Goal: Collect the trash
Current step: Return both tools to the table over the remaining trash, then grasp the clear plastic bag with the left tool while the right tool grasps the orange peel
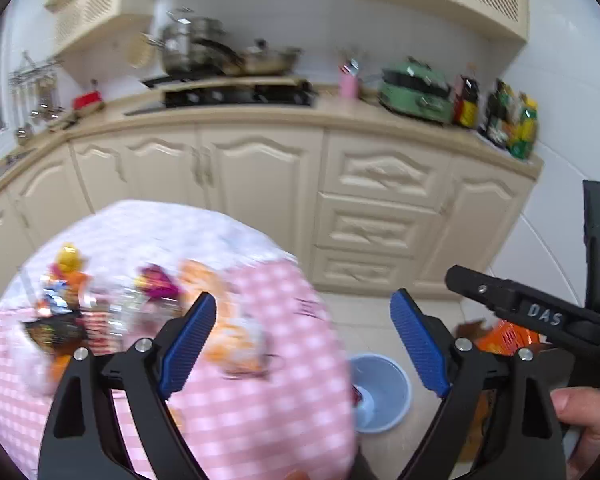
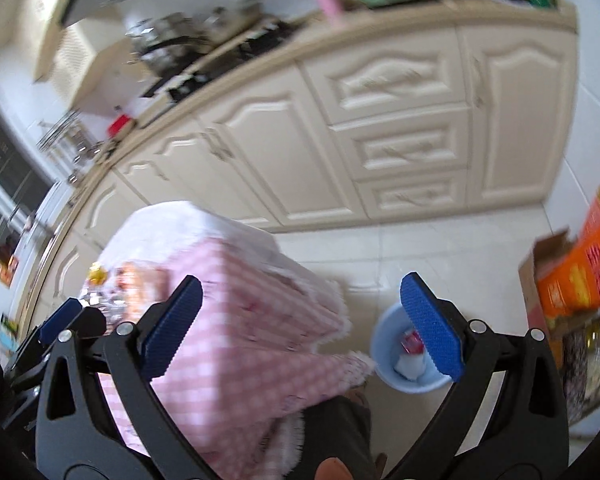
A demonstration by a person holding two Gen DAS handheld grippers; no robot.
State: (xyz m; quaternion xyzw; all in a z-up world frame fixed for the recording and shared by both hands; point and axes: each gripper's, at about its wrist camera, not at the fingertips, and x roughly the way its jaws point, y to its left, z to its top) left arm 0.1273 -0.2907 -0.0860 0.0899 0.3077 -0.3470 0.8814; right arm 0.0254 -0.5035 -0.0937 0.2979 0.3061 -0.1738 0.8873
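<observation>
the trash [image 1: 100, 312] lies in a blurred heap on the far left part of the table [image 1: 260, 400]: crumpled wrappers in orange, purple, yellow and clear film, with a pale orange-printed bag [image 1: 228, 328] just right of them. the right wrist view shows the same heap [image 2: 116, 284] small and blurred near the table's far corner. the table wears a pink checked cloth [image 2: 236, 320] with a white fringe hanging off its edge.

on the floor just beside the table stands a light blue bin [image 1: 380, 396]. seen from the right wrist, the bin [image 2: 384, 344] holds a red wrapper and some white paper.

the left gripper [image 1: 302, 340] hangs over the table's near edge, its blue pads spread wide with nothing between them. the right gripper [image 2: 300, 320] is likewise spread wide and empty, one pad over the cloth, the other over the bin. in the left wrist view the right gripper shows at the right edge as a black body, held by a hand [image 1: 592, 420].

right of the bin sits an orange box [image 2: 580, 276] in an open carton. beyond the floor run cream cabinets [image 1: 260, 172] under a counter [image 1: 340, 116] with a stove [image 1: 236, 94], pots, a green appliance [image 1: 416, 92] and bottles.
</observation>
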